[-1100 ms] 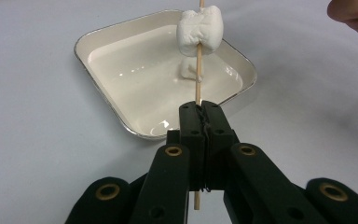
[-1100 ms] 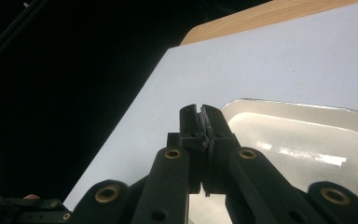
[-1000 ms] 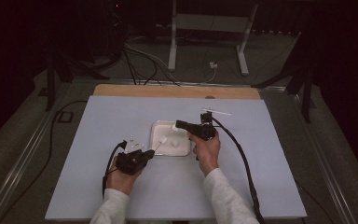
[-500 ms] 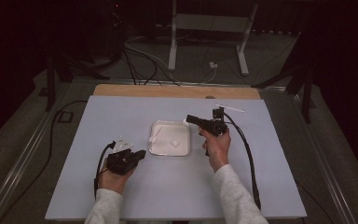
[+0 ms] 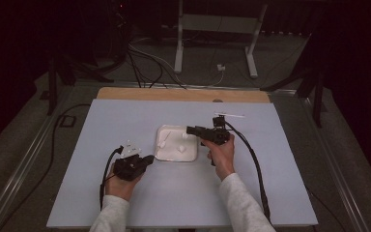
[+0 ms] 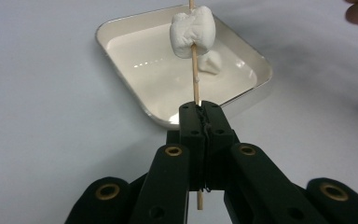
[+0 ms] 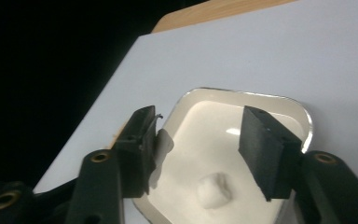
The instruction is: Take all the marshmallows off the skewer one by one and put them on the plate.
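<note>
**Black grippers, pale sleeves**

The person wears light grey-white long sleeves that end at the wrists. Each hand carries a matte black tool: the left gripper (image 5: 147,159) and the right gripper (image 5: 192,129), each trailing a black cable. Up close, the linkage arms are rounded black bars with brass-ringed pivot holes and small dark screw holes, ending in flat, blocky jaws.

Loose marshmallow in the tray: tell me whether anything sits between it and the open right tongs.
Nothing visible does. The right tongs hang open above the tray, and the loose marshmallow lies bare on its floor between the jaws' lines.
</note>
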`<state>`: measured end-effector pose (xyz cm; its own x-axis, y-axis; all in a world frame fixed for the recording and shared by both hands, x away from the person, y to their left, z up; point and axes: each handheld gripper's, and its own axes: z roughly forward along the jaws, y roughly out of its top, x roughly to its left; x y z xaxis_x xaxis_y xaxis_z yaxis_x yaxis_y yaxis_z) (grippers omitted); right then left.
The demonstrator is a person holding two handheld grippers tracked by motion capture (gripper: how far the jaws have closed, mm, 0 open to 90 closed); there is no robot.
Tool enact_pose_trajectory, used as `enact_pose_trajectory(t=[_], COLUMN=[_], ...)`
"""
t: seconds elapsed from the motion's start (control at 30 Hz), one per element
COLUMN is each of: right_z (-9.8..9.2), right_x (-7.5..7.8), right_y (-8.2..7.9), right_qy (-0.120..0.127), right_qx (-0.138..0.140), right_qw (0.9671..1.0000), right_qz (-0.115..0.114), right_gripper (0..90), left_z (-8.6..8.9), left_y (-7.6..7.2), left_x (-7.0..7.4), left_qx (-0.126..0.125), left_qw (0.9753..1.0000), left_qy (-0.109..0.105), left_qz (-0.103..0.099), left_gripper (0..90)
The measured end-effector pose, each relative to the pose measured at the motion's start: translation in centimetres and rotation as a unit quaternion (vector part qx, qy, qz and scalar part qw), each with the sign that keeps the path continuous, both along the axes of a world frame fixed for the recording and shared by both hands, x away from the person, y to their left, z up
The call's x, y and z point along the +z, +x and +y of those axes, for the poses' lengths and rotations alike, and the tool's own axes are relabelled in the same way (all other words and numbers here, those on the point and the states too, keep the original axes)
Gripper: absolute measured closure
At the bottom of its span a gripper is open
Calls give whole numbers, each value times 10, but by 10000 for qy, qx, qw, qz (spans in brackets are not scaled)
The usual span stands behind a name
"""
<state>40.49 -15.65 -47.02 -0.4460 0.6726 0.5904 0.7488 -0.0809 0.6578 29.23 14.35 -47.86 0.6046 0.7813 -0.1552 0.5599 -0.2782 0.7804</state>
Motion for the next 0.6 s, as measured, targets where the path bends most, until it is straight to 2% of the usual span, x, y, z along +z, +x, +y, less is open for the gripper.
enact_pose_trajectory(t=[0.1,0.2,0.33,0.5,0.6], right_z=[0,3,7,11,10], right_x=[-2,-5,-10,-13,-14], right_y=[0,0,-1,-3,-3], right_qy=[-112,-199,-229,-187,-149], right_qx=[-54,-61,-49,20,-68], right_qw=[9999,9998,9996,9996,9995], right_qz=[11,57,137,224,268], right_gripper=[427,419,420,428,431], left_z=[-6,-16,-32,-39,-40], left_y=[-1,-3,-3,3,3], left_x=[2,5,4,-5,-6], left_qx=[-165,-434,-706,-642,-679], left_qw=[9997,9988,9975,9971,9964], left_qy=[-151,-181,-12,403,471], left_qz=[-35,-133,-102,118,172], left_gripper=[900,900,900,900,900])
